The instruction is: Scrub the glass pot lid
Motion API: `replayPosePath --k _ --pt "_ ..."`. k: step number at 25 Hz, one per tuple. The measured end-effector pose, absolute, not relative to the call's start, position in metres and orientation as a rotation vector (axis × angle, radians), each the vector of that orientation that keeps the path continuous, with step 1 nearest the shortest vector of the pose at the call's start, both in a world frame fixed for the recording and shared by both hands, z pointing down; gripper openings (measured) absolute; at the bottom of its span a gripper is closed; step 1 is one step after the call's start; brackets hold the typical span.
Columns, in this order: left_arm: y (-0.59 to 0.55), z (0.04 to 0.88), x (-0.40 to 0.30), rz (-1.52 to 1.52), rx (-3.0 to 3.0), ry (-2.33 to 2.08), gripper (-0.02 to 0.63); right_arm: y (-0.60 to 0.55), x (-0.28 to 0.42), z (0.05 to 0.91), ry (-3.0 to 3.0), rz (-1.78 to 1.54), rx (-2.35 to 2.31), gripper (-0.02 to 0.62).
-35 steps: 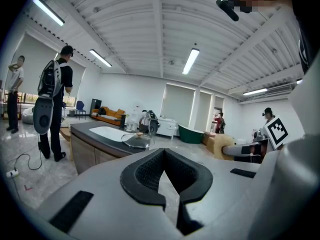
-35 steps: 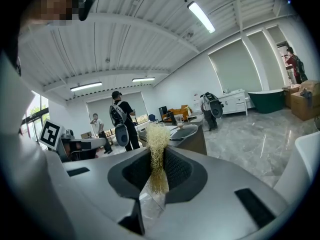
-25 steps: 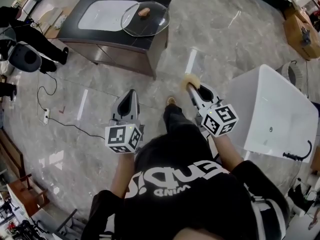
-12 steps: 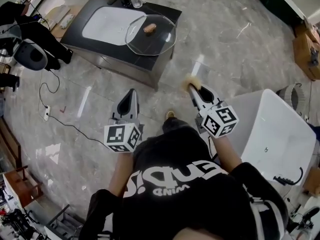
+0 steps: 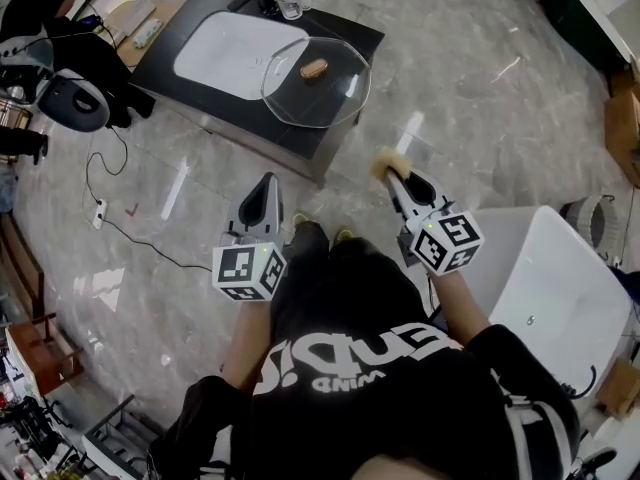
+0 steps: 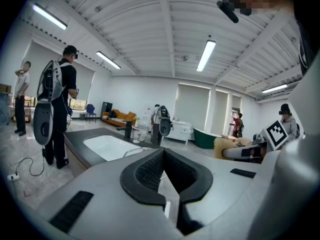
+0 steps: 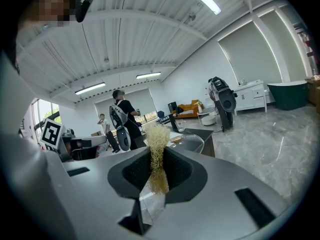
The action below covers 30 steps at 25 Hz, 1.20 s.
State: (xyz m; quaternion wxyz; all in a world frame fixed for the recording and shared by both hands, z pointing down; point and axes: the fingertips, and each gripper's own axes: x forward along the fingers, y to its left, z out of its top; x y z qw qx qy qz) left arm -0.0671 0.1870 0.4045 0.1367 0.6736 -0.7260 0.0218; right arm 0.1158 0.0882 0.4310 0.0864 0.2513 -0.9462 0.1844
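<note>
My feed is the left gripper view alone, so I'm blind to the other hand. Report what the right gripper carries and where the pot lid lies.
Observer: The right gripper is shut on a pale yellow fibrous scrubber that sticks out past its tips.
Operator: Now the lid.
Observer: In the head view, the glass pot lid lies knob up on the dark counter, overlapping the right end of the white basin.
Operator: Tell me about contact.
Observer: None. The left gripper and the right one hang over the floor, short of the counter, and neither touches the lid.
</note>
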Motion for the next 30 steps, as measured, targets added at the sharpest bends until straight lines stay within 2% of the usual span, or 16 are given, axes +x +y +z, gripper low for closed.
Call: replayPosePath --k 9,22,30 --pt "0.125 0.414 -0.103 0.087 1.991 -2.055 0.014 0.038 0.088 0.442 -2.788 0.567 0.797 0.054" --pt "0.023 0.414 -0.174 0.137 2.104 -1.953 0.014 -0.036 0.004 0.435 -2.773 0.566 0.865 0.054" --pt "-0.018 0.415 -0.188 0.179 2.238 -1.789 0.014 -0.060 -0.019 0.427 -2.743 0.553 0.995 0.054"
